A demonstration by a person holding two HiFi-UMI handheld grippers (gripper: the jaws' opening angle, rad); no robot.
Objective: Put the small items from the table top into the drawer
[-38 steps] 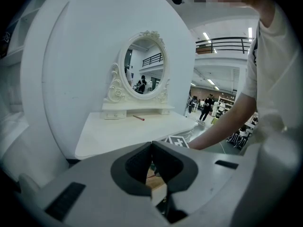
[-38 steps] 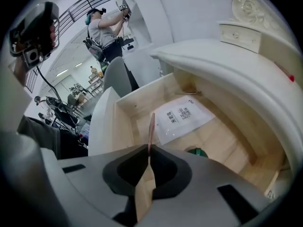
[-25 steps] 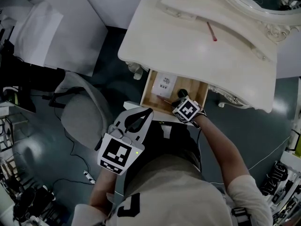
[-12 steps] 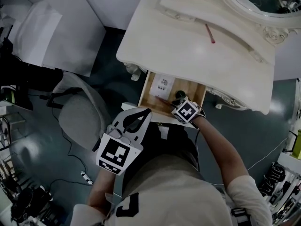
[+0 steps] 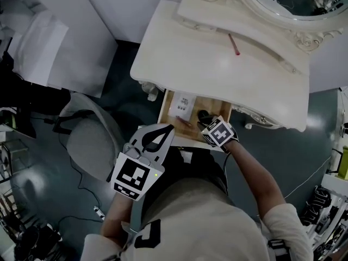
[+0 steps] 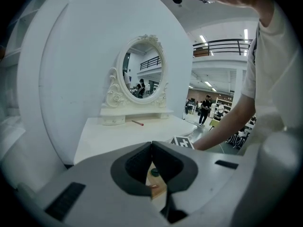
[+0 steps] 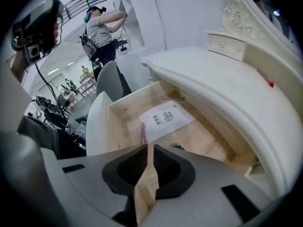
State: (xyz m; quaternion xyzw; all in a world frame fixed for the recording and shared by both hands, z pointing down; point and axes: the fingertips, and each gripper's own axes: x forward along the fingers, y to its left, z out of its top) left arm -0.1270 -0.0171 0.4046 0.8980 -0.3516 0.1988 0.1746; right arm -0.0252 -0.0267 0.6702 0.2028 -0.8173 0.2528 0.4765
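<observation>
Grey left gripper (image 5: 161, 128): held low before the person's body, short of the drawer; jaws closed tip to tip with nothing between them.
Right gripper (image 5: 209, 125): tilted down over the front of the open drawer (image 5: 215, 103); jaws drawn together to a thin slit, empty, only the wooden front edge showing through.
Drawer contents: a white sheet (image 5: 182, 105) with print lies flat at the left; a thin reddish stick (image 5: 185, 122) lies near the front wall; a dark round item (image 5: 202, 115), probably a small cap or pot, sits just beside the right gripper.
Table top (image 5: 206, 78): cream, bare across its front and middle.
Remaining item: one red stick (image 5: 234, 44) lies on the raised ledge at the foot of the mirror (image 5: 283, 4), well apart from both grippers.
Task state: judged mostly done; that one stick is left to fetch, and the drawer stands open to receive it.
Obstructions: none on the table top itself; the reach runs over the open drawer to the far ledge. A grey chair (image 5: 89, 140) stands to the left, out of the way.
</observation>
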